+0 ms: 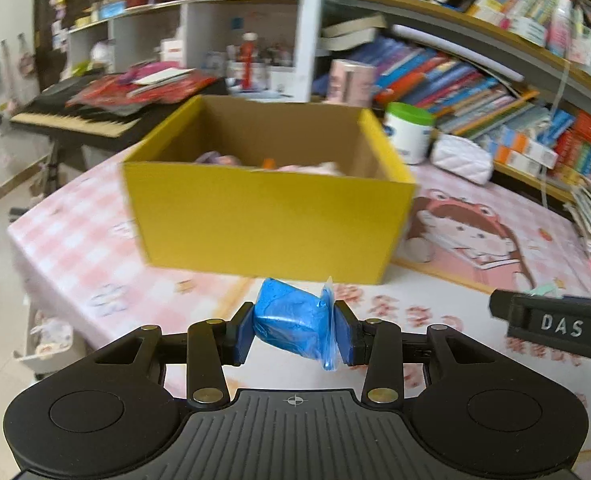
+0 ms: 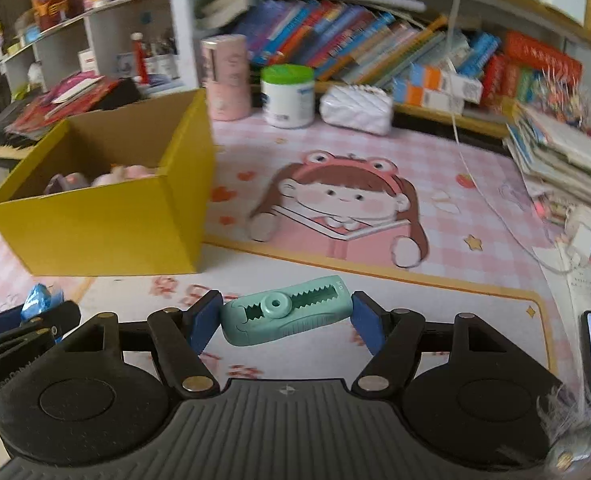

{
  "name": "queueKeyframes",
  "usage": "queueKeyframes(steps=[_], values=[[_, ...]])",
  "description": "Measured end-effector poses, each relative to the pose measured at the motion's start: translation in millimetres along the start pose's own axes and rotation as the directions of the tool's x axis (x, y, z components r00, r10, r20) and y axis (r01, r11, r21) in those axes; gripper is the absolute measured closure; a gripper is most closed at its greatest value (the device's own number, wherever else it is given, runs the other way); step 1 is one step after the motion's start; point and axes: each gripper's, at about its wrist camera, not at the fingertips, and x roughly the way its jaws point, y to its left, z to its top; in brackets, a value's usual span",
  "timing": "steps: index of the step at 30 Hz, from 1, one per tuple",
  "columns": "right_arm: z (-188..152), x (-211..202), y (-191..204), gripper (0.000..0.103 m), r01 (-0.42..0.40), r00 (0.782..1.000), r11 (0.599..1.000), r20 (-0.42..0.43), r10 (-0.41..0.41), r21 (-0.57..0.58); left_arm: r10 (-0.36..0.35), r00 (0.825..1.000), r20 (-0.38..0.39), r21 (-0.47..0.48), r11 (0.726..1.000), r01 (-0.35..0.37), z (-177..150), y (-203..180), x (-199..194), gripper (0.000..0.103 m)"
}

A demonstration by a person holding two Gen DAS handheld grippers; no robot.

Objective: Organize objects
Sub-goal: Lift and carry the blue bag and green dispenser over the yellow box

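Here both hands carry something toward the yellow box (image 1: pixel 271 216), which fills the middle of the left wrist view and sits at the left of the right wrist view. The left gripper (image 1: pixel 295 330) is clamped narrow on a blue wrapped packet (image 1: pixel 295 322), low in the centre of its frame, with the crinkled seam of the wrapper squeezed against the right-hand pad. The right gripper (image 2: pixel 285 322) holds a mint-green toothed gadget (image 2: pixel 285 320) lengthwise between fairly wide jaws, at lower centre of its view; the right pad's contact is hard to judge through the blur, so that grip may be light.

To do this step well, I would carry each piece clear above the near rim before letting go and release over the open floor of the box, not onto the pink soft things (image 2: pixel 129 172) already lying inside. The hands are close together, so one should go in first and the other wait beside it.

Readable writing is scarce: white letters "DAS" on the black body of the other gripper at the right edge of the left wrist view. The green-lidded white tub (image 2: pixel 287 96) has a blue label too blurred to read, as are the book spines.
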Motion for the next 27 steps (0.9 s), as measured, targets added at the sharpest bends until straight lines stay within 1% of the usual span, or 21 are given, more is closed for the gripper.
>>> queueKeyframes(steps=[3,8,13,20,27], values=[[-9.6,-13.5,32.5,0.035,0.022,0.999,0.998,0.031,-0.02,-0.057,0.018,1.0,-0.002,-0.015,1.0,-0.018,-4.3,23.1,-7.0,0.064],[-24.1,-24.6,69.1,0.035,0.019,0.999,0.993,0.037,-0.015,-0.115,0.035,0.999,0.013,-0.021,0.999,-0.035,-7.8,53.8,-18.8,0.064],[-31.5,-33.1,94.2,0.035,0.023,0.999,0.994,0.045,-0.018,-0.104,0.038,0.999,0.032,-0.015,0.999,-0.037,-12.1,78.9,-31.0,0.064],[-44.4,-41.3,123.6,0.035,0.022,0.999,0.995,0.03,-0.02,-0.095,0.039,0.998,0.045,-0.007,0.999,-0.038,-19.1,108.1,-44.4,0.064],[-53.5,-49.4,144.2,0.035,0.032,0.999,0.995,0.024,-0.03,-0.095,0.028,0.998,0.048,0.0,1.0,-0.028,-24.0,125.5,-53.8,0.064]])
